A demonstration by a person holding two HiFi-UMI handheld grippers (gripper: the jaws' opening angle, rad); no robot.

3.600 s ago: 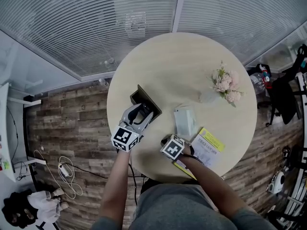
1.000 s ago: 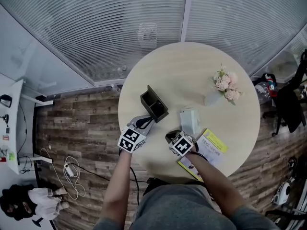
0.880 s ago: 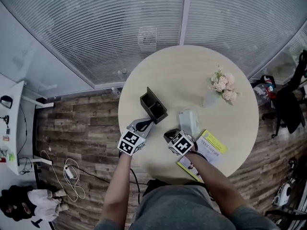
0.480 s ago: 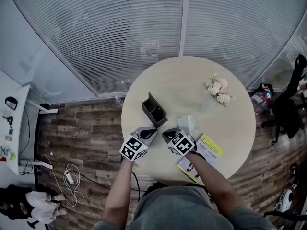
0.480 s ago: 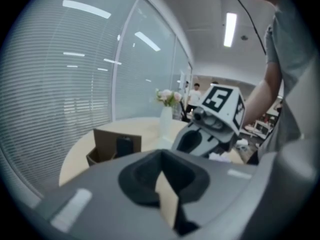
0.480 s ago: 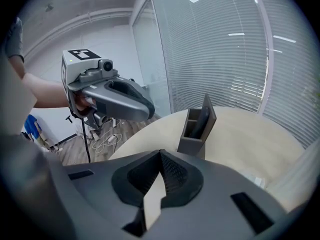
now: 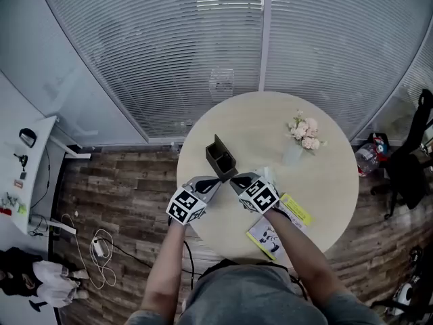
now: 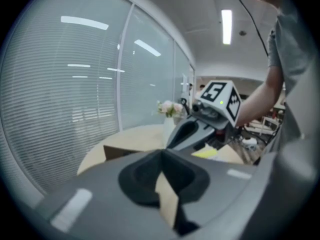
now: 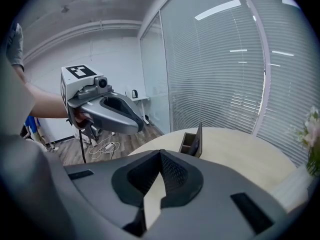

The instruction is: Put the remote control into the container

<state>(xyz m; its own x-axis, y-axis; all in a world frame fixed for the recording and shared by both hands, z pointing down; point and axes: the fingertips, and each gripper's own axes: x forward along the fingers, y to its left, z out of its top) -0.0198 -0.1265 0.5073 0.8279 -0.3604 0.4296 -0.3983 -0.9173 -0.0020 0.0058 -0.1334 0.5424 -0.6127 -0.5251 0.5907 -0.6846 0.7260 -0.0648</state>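
Observation:
The dark open-topped container point(image 7: 222, 160) stands on the round pale table point(image 7: 318, 175), near its left edge. A tall dark slab point(image 9: 199, 138) rises from the container point(image 9: 190, 144); I cannot tell whether it is the remote control. My left gripper point(image 7: 215, 180) hangs just in front of the container, shut and empty. My right gripper point(image 7: 236, 180) is close beside it, tip to tip, also shut on nothing. In the left gripper view the shut jaws point(image 8: 161, 156) face the right gripper's body point(image 8: 197, 129). The right gripper's shut jaws point(image 9: 161, 156) point towards the container.
A vase of pink flowers point(image 7: 302, 128) stands at the table's far right. A yellow and white booklet point(image 7: 287, 212) lies under my right forearm, beside a pale object point(image 7: 268, 173). Glass walls with blinds stand behind the table. Cables lie on the wooden floor point(image 7: 101, 242) at left.
Both grippers have lifted and drawn together in front of the container, and the left jaws have closed. The head view has pulled back, so the table looks smaller.

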